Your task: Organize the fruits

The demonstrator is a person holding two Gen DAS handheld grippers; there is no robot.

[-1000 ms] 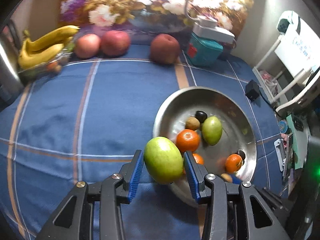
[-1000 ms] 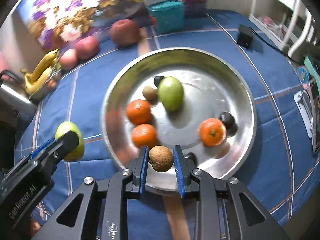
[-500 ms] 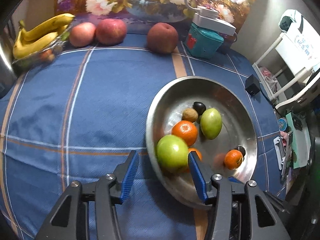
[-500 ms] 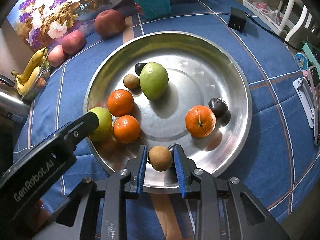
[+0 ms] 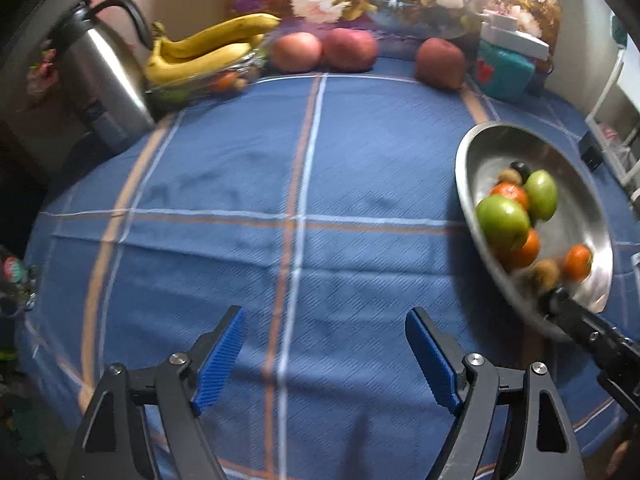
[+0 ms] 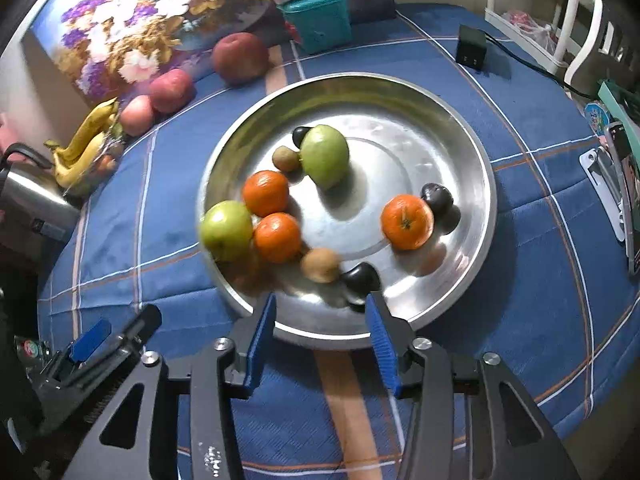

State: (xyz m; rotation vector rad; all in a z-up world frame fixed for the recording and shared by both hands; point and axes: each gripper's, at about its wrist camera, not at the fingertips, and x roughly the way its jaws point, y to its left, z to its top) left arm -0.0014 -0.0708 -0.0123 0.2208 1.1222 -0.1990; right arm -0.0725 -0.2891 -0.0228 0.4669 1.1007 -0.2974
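A round steel tray (image 6: 452, 120) sits on the blue checked tablecloth and holds two green fruits, three oranges, small brown fruits and dark plums. The green apple (image 6: 226, 230) lies at the tray's left rim; it also shows in the left wrist view (image 5: 502, 222). The small brown fruit (image 6: 320, 265) lies near the tray's front rim beside a dark plum (image 6: 362, 277). My right gripper (image 6: 322, 338) is open and empty just in front of that rim. My left gripper (image 5: 326, 354) is open and empty over bare cloth, left of the tray (image 5: 470, 152).
Bananas (image 5: 208, 50) in a glass dish, three red apples (image 5: 348, 50) and a teal box (image 5: 506, 70) stand along the back by a flower painting. A steel kettle (image 5: 102, 74) stands at the back left. A black adapter (image 6: 472, 50) lies right of the tray.
My left gripper let go of the green apple in the tray, opened wide and swung left over the cloth. My right gripper opened and released the small brown fruit into the tray.
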